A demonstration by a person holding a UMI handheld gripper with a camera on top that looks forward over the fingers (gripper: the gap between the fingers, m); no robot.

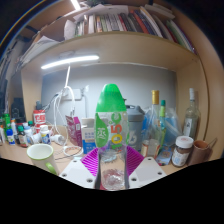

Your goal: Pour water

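A clear plastic bottle with a green cap and a white and green label stands upright between my fingers. Its lower part is see-through and holds water. My gripper is shut on the bottle: the magenta pads press on its two sides. A pale green cup stands on the desk to the left of the fingers, apart from the bottle.
The wooden desk is crowded: small bottles and jars at the left, a red and white packet, several clear bottles and a jar at the right. A lit shelf with books hangs above.
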